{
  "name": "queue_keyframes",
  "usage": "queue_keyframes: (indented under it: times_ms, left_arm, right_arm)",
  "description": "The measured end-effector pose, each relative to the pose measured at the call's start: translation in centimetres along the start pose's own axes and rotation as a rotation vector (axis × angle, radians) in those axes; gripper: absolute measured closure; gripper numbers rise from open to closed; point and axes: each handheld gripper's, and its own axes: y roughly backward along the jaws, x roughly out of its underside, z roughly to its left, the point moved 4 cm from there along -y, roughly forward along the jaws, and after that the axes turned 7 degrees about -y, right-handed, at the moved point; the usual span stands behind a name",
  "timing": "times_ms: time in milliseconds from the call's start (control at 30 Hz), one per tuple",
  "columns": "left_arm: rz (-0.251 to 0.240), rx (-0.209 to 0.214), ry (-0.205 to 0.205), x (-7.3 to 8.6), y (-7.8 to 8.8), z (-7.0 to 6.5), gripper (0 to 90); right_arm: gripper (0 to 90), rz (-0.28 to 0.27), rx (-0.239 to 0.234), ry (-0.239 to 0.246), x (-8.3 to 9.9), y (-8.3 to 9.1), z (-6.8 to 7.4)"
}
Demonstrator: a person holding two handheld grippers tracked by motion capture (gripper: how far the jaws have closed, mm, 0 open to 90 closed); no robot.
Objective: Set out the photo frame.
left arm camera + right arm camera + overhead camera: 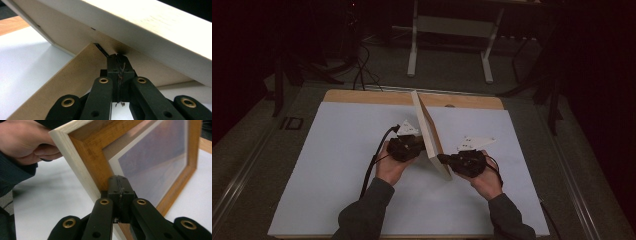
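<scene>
flanking one picture frame (430,134), two grippers pressed closed.

A picture frame (430,134) stands tilted on edge near the middle of the table (337,165), running from the far edge toward the person and splitting the white sheet into two sides. The left claw (421,145) presses against its back and the right claw (443,159) meets its near corner, so no way through lies between them. In the left gripper view the frame's stand panel (62,85) slants across just ahead of the jaws. Wide bare sheet lies open to the left and right of the hands.
</scene>
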Motion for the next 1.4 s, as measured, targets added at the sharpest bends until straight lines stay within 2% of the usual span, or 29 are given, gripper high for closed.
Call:
queue_keyframes:
  times_ms: [167,400,767,867,1100,1267,1400]
  left_arm:
    - [-0.016,0.037,0.022,0.1,-0.1,0.3,90.0]
    - [-0.026,0.065,0.038,0.2,-0.2,0.7,90.0]
    - [-0.033,0.087,0.023,0.4,0.0,0.9,90.0]
    - [-0.058,0.122,0.036,0.5,0.3,1.1,90.0]
    - [-0.095,0.156,0.042,0.7,1.3,1.6,90.0]
    - [-0.079,0.137,0.032,0.7,1.7,1.6,89.7]
    - [-0.058,0.108,0.049,0.9,1.8,1.9,83.7]
  right_arm:
    - [90.0,-0.003,-0.011,0.003,0.0,-0.1,0.4]
    - [90.0,-0.011,-0.028,-0.008,-0.1,-0.5,0.7]
    - [90.0,-0.018,-0.055,-0.002,-0.6,-1.5,1.7]
    - [90.0,-0.019,-0.068,0.01,-0.8,-1.7,2.0]
    - [90.0,-0.011,-0.073,0.022,-1.0,-2.1,2.6]
    - [89.9,-0.008,-0.074,0.029,-1.0,-2.2,2.6]
    - [88.2,-0.006,-0.068,0.035,-0.9,-2.2,2.5]
